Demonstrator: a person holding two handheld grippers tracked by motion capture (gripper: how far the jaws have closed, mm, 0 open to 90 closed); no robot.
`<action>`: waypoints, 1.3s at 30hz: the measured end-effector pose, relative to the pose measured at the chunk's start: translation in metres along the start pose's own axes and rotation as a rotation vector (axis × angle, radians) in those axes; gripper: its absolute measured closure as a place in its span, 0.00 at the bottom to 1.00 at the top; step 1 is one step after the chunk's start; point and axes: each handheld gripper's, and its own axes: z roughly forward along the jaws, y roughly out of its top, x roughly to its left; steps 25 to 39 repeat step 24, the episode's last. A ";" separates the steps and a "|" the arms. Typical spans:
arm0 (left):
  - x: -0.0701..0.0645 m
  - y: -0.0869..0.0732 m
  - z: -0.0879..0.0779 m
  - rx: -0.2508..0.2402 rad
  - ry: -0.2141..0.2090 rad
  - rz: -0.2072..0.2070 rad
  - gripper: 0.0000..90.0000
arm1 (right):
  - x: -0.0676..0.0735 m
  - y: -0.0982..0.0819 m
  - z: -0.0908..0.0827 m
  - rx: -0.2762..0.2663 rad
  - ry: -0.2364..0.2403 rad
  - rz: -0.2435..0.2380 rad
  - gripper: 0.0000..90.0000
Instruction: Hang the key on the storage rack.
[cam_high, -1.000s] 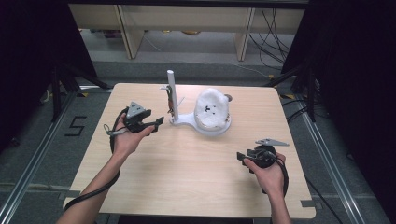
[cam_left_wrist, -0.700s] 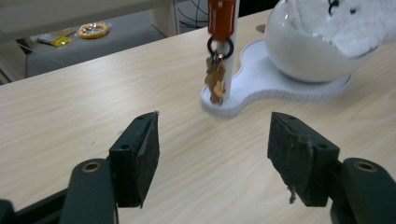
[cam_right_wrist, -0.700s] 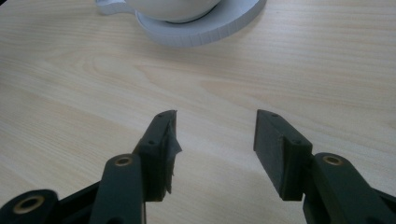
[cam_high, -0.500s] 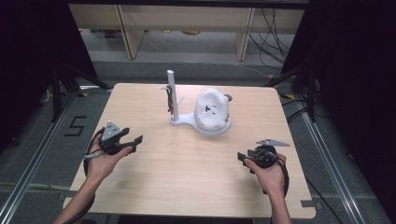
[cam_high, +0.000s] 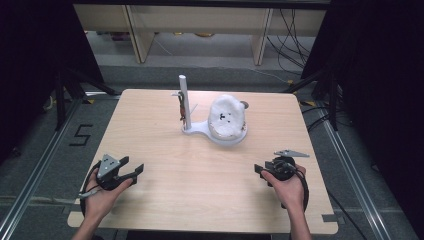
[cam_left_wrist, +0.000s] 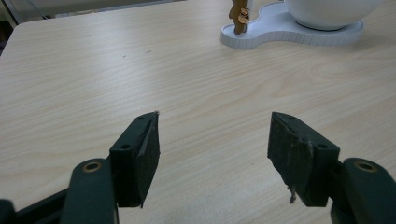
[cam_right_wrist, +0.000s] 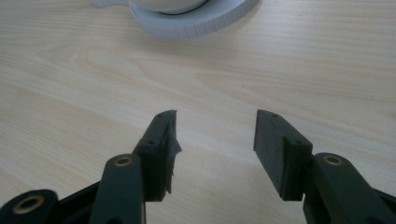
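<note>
A white stand (cam_high: 200, 131) sits at the back middle of the wooden table (cam_high: 165, 200), with an upright post (cam_high: 183, 95) and a white dome (cam_high: 226, 118) on its round base. A small brown charm (cam_high: 182, 111) hangs by the post; in the left gripper view the charm (cam_left_wrist: 239, 14) and base (cam_left_wrist: 280, 32) lie far ahead. My left gripper (cam_high: 137, 171) rests near the front left of the table, open and holding nothing (cam_left_wrist: 212, 149). My right gripper (cam_high: 258, 170) rests near the front right, open with bare wood between its jaws (cam_right_wrist: 215, 144).
Beyond the table's far edge are a wooden shelf frame (cam_high: 200, 25) and loose cables (cam_high: 295, 30) on the floor. A floor marking reading 5 (cam_high: 80, 135) lies left of the table. Dark stands (cam_high: 70, 85) flank both sides.
My left hand has drawn its gripper back from beside the stand's post to the front left of the table, lower down. The right gripper has stayed put.
</note>
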 end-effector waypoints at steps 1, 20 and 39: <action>0.000 -0.001 -0.001 -0.005 0.003 -0.001 0.38 | 0.000 0.000 0.000 0.000 0.002 0.003 0.55; -0.002 -0.020 -0.008 -0.022 0.031 -0.007 0.38 | -0.004 -0.005 0.007 0.009 0.001 -0.008 0.55; -0.002 -0.020 -0.008 -0.021 0.034 -0.015 0.38 | -0.004 -0.005 0.007 0.009 0.002 -0.005 0.55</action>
